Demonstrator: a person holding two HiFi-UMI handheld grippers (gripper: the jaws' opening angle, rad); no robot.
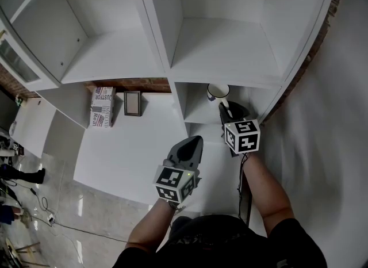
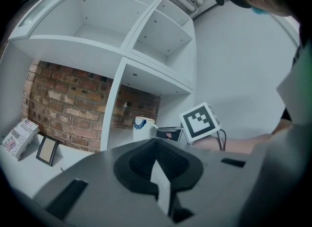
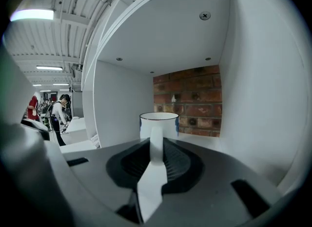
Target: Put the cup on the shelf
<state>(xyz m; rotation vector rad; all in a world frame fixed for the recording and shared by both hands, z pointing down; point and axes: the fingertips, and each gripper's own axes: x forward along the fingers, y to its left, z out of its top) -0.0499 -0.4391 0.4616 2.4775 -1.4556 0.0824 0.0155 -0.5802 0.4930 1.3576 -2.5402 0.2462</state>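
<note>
My right gripper [image 1: 225, 106] reaches into the lower right compartment of the white shelf [image 1: 168, 60]. Its jaws are closed narrow on the handle [image 3: 156, 143] of the cup [image 1: 217, 91], which is white with a blue rim. In the right gripper view the cup [image 3: 159, 122] stands upright just past the jaw tips, with the compartment's white side walls on both sides and the brick wall [image 3: 187, 106] behind. I can't tell whether its base rests on the shelf floor or sits just above it. I see no lettering on the cup, only a blue mark near the rim. My left gripper [image 1: 195, 141] hangs lower and to the left, in front of the shelf. Its jaws are together with nothing between them, and its own view says the same [image 2: 157, 165]. On the white surface at the left, against the brick, lies a small box [image 1: 102, 107] printed with what looks like "CUSTOM" and "Real". The other lines on it are too small to read. A dark picture frame [image 1: 132, 103] stands just beside it. The cubes on both grippers carry only black-and-white square patterns, no words.
</note>
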